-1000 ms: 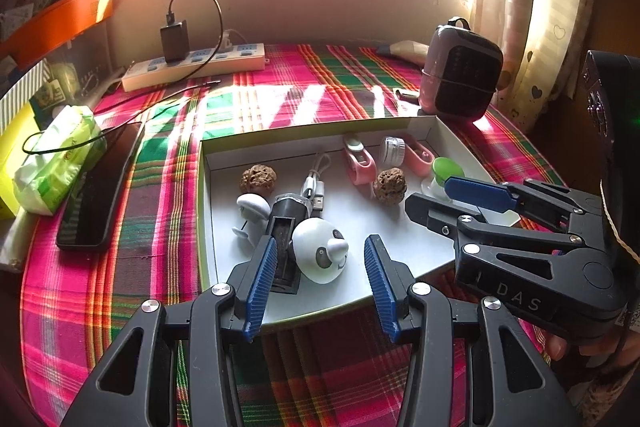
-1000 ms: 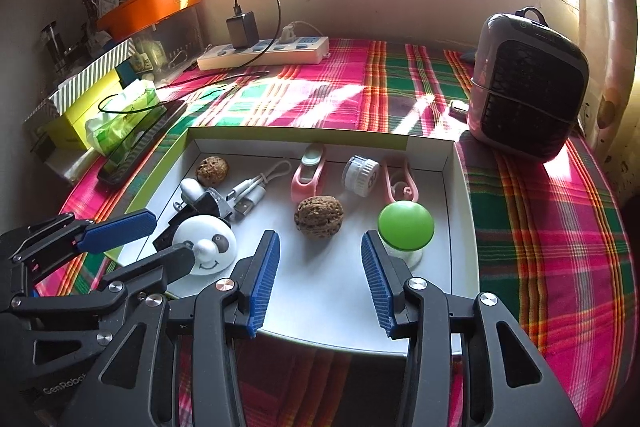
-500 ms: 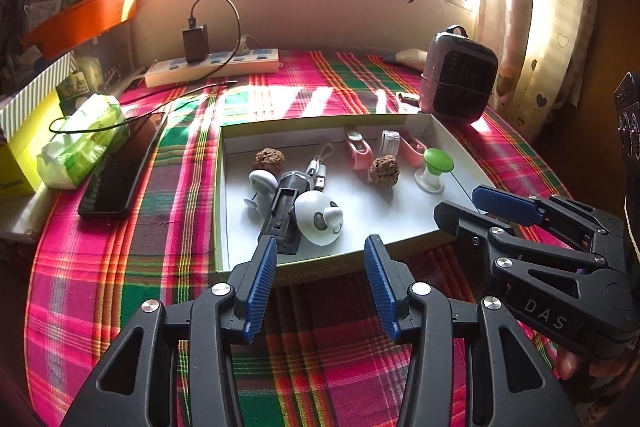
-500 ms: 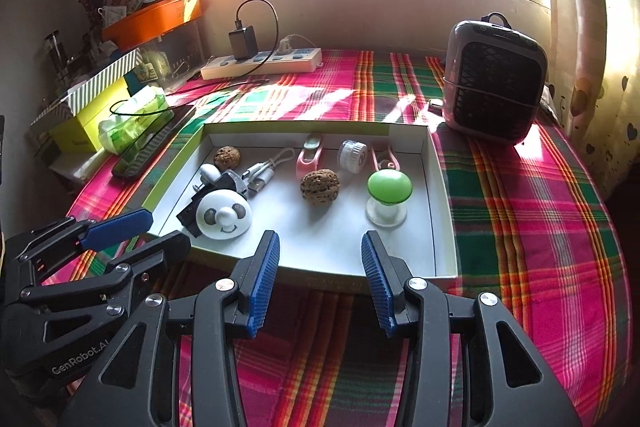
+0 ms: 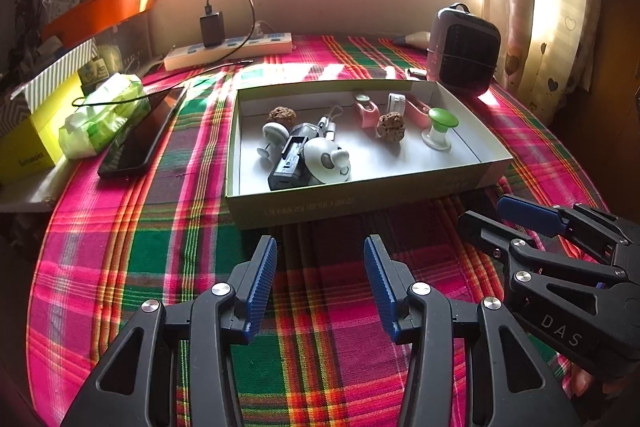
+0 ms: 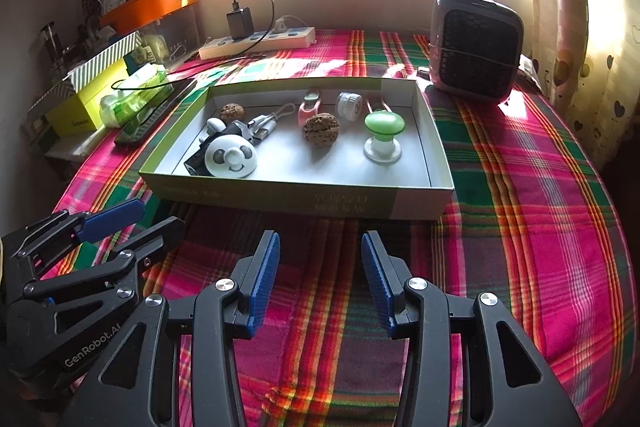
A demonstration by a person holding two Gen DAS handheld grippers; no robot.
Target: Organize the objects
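Observation:
A shallow open box (image 5: 360, 201) (image 6: 280, 197) lies on the plaid tablecloth. Inside it are a white panda-face gadget (image 5: 327, 161) (image 6: 231, 157), a green-topped mushroom piece (image 5: 441, 125) (image 6: 383, 131), two walnuts (image 5: 391, 125) (image 6: 321, 129), a black device (image 5: 290, 163), a cable and pink clips. My left gripper (image 5: 320, 283) hangs open over the cloth in front of the box with nothing between its fingers. My right gripper (image 6: 318, 279) is likewise open and holds nothing; in the left wrist view the right gripper (image 5: 496, 213) shows at the right, near the box's front corner.
A small heater (image 6: 476, 47) stands behind the box on the right. A power strip (image 5: 228, 51) with a charger lies by the wall. A phone (image 5: 140, 135), a tissue pack (image 5: 102, 115) and a yellow box (image 5: 32, 135) sit on the left. An orange tray (image 6: 152, 3) is on the sill.
Both grippers have drawn back from over the box towards the near side of the table. The box and its contents now sit farther off. Neither gripper's opening has changed.

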